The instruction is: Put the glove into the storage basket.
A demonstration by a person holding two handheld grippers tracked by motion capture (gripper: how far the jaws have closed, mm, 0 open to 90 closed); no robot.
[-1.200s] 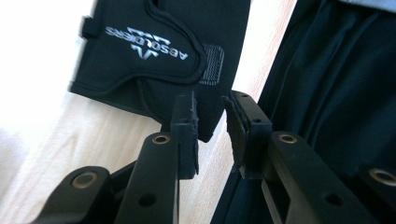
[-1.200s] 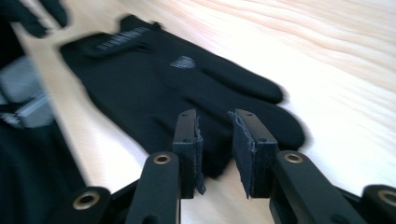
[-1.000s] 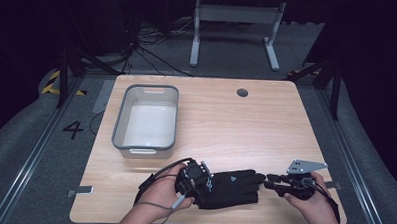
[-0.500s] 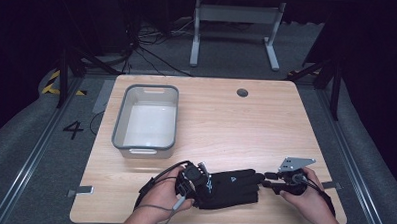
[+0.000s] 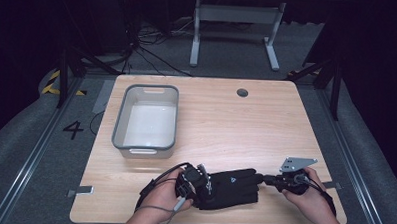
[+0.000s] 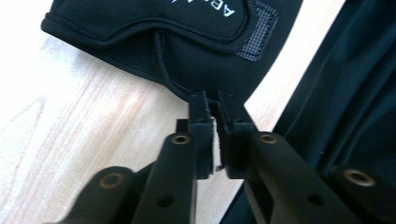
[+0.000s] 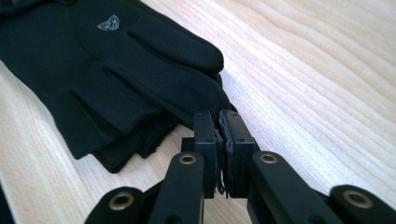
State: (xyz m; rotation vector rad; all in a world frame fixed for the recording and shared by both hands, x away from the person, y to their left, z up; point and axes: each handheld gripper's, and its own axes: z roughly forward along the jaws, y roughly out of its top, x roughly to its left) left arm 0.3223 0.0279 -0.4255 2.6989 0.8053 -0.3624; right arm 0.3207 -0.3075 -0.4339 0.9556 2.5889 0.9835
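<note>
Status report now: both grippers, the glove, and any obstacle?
Left gripper shut on glove cuff; right gripper shut on a fingertip, both just closed. Glove flat on table. Bin apart, nothing blocking.

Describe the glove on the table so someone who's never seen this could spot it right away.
On the wooden table, look at the near edge, in front of the grey bin. The black glove lies there between two grippers, fingers pointing right, the one dark, soft thing on the pale wood.

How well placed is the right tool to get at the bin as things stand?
Probably not at once: the right tool is shut on the glove's fingertip end, and the bin sits across the table, though bare wood lies between.
</note>
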